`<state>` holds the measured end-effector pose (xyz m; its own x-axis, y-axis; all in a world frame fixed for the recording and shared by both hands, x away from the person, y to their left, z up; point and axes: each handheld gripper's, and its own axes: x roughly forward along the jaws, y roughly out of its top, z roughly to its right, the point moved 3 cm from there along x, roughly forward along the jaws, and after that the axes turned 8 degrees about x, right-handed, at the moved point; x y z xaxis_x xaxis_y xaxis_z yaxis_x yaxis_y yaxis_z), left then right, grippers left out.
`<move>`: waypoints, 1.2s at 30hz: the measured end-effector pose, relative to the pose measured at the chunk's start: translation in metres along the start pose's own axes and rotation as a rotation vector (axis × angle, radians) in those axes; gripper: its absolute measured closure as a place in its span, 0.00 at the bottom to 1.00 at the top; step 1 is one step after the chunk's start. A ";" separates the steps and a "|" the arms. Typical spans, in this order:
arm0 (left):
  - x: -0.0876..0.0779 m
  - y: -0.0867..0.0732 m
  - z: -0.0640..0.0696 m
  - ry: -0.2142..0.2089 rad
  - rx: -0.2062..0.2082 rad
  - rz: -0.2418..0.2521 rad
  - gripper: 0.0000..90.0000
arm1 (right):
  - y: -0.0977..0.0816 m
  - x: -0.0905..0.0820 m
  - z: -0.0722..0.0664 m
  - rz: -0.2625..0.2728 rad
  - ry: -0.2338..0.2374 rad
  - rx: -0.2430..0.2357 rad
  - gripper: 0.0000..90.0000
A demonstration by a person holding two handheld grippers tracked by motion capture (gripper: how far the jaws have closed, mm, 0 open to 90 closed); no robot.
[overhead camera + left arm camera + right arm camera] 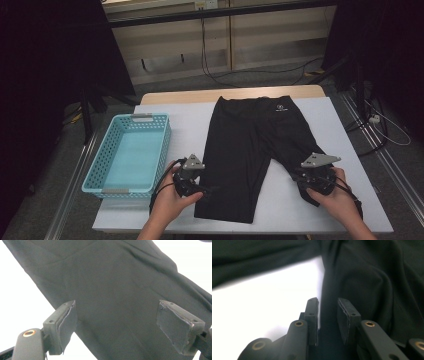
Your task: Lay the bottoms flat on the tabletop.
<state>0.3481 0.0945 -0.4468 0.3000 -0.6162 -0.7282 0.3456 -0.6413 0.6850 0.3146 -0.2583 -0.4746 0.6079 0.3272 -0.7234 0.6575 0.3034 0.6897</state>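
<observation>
White table (165, 220), dark room, shorts (250, 150), basket (95, 172).

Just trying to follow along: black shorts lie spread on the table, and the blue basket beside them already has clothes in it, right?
Not quite. The black shorts do lie spread on the table, but the blue basket beside them has nothing in it: the high view shows its bare bottom.
</observation>
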 end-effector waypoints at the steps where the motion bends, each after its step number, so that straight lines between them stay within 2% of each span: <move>1: 0.000 0.000 0.000 -0.001 -0.001 -0.001 0.20 | -0.001 0.002 0.002 0.004 0.002 0.011 0.82; 3: 0.000 0.000 0.000 0.001 -0.001 -0.002 0.20 | -0.001 0.002 0.004 0.002 -0.008 0.010 0.90; 4: 0.000 0.000 0.000 0.002 -0.001 -0.003 0.20 | -0.001 0.002 0.004 0.002 -0.008 0.010 0.90; 5: 0.000 0.000 0.000 0.002 0.000 0.000 0.20 | -0.001 0.001 0.007 0.003 -0.006 0.012 0.98; 8: 0.000 0.001 0.000 0.001 0.002 -0.001 0.20 | 0.001 -0.002 0.007 0.003 0.036 0.038 0.99; 9: 0.000 0.001 0.000 0.002 0.001 0.000 0.20 | 0.001 -0.002 0.007 0.003 0.036 0.038 0.99; 13: 0.000 0.001 0.000 -0.002 0.002 -0.003 0.20 | 0.014 -0.015 -0.004 0.064 0.119 0.036 0.99; 15: 0.001 0.000 0.000 -0.002 0.002 -0.004 0.20 | 0.021 -0.021 -0.005 0.106 0.157 0.061 0.99; 16: 0.000 0.000 0.000 0.000 0.002 -0.003 0.20 | 0.023 -0.022 -0.004 0.118 0.159 0.069 0.99; 18: 0.000 0.000 0.000 0.000 -0.002 -0.001 0.20 | 0.023 -0.023 0.006 0.135 0.135 0.087 0.99; 19: 0.000 0.000 0.000 0.000 -0.002 -0.001 0.20 | 0.023 -0.023 0.006 0.135 0.135 0.087 0.99; 20: 0.000 0.000 -0.001 0.002 -0.001 -0.001 0.20 | 0.019 -0.021 0.018 0.133 0.088 0.110 0.99; 21: 0.000 0.000 -0.001 0.002 -0.001 -0.001 0.20 | 0.019 -0.021 0.018 0.133 0.088 0.110 0.99; 22: -0.001 -0.001 -0.001 0.004 -0.001 -0.002 0.20 | 0.014 -0.020 0.029 0.128 0.051 0.131 0.99; 25: 0.000 -0.001 0.000 0.001 -0.002 -0.005 0.20 | 0.007 -0.018 0.043 0.124 -0.002 0.154 0.98; 27: 0.000 0.000 0.001 0.001 -0.003 -0.003 0.20 | 0.003 -0.016 0.048 0.111 -0.008 0.172 0.96; 32: 0.001 0.001 0.002 0.000 0.004 -0.003 0.20 | -0.002 -0.012 0.048 0.083 -0.033 0.154 0.90; 33: 0.001 0.001 0.002 -0.004 0.010 -0.010 0.20 | -0.002 -0.012 0.046 0.073 -0.052 0.130 0.86; 36: 0.002 0.001 0.002 -0.006 0.008 -0.009 0.20 | 0.000 -0.015 0.042 0.081 -0.067 0.109 0.81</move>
<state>0.3472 0.0922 -0.4475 0.2918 -0.6127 -0.7345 0.3412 -0.6507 0.6783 0.3247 -0.3009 -0.4650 0.6867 0.2851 -0.6687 0.6474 0.1783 0.7410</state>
